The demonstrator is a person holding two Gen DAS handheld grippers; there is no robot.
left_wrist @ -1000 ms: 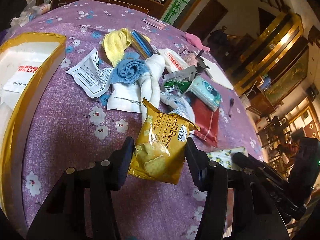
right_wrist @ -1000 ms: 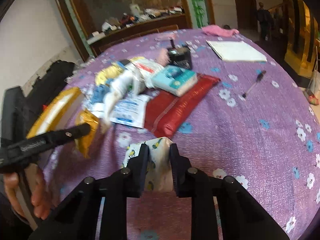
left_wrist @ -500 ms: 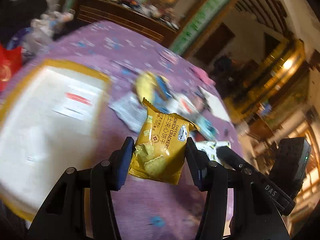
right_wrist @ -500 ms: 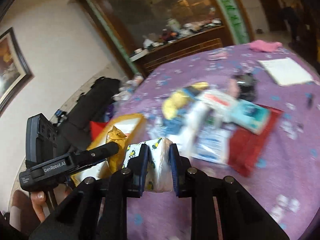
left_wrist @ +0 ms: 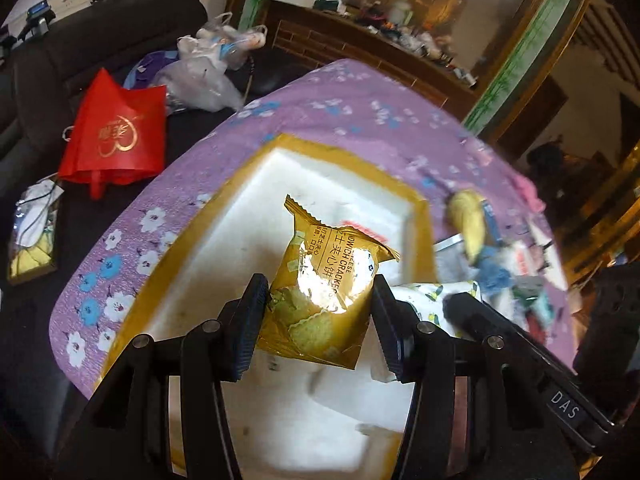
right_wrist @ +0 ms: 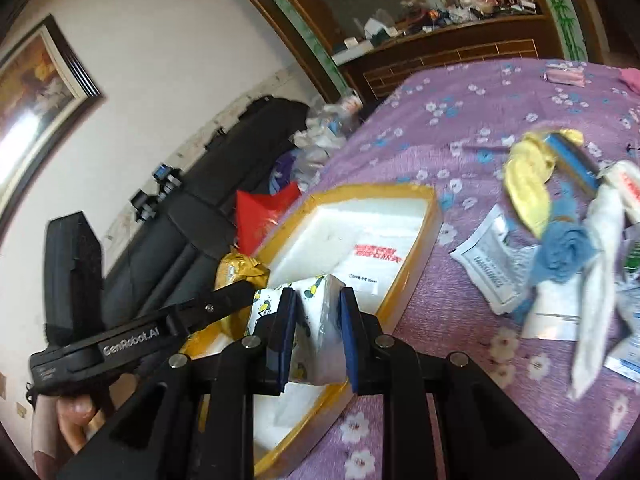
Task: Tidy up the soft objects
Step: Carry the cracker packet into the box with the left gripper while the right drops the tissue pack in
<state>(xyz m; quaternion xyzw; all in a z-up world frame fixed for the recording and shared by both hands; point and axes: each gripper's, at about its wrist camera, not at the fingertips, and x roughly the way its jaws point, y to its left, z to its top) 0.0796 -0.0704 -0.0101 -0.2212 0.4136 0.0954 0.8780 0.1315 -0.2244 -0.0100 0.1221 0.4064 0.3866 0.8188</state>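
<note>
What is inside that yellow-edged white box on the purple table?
The box looks nearly empty: a white foam floor with a flat clear packet bearing a red label. The cracker packet and tissue pack held above it hide part of the floor.

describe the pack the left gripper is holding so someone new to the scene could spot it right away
Start at the white foam box with yellow-taped edges on the purple floral tablecloth. Above its inside, the left gripper is shut on a gold foil cracker packet. The tissue pack beside it is white with a small print, so the shiny gold wrapper with pictured crackers stands out.
</note>
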